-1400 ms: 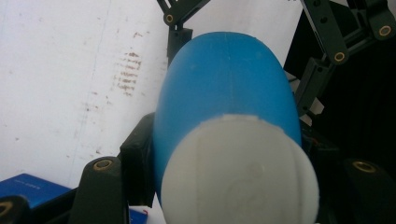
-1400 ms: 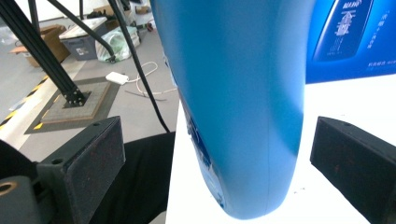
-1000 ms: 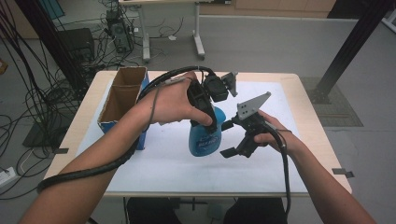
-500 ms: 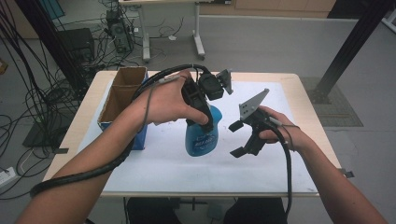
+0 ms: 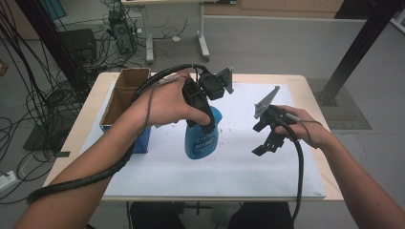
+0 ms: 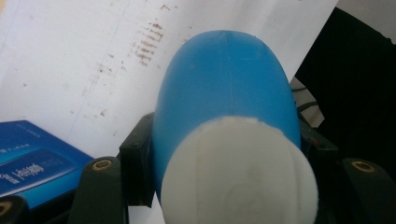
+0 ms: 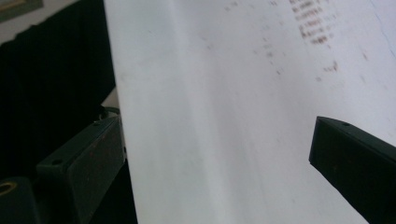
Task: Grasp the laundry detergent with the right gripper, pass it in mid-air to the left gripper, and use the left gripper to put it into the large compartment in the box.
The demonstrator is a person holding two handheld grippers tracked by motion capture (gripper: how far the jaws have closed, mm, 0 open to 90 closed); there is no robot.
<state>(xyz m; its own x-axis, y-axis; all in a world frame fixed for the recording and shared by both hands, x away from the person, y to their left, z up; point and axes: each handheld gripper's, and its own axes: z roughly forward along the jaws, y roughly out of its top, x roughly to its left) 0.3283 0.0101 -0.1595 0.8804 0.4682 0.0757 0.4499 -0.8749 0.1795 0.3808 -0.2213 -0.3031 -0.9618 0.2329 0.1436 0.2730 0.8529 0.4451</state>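
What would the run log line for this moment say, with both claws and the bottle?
left claw: shut on blue bottle | bottle: tilted above white sheet | right claw: open, empty, beside bottle

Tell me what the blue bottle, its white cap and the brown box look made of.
Blue bottle: likely plastic, smooth semi-gloss skin with a faint mould seam down it. White cap: probably matte plastic; too blurred to be sure. Brown box: cardboard by its dull tan walls and open flaps.

Open white sheet (image 5: 248, 171) is left free between the blue bottle (image 5: 200, 140) and the right gripper (image 5: 262, 145); the desk's left side is blocked by a cardboard box (image 5: 125, 95).
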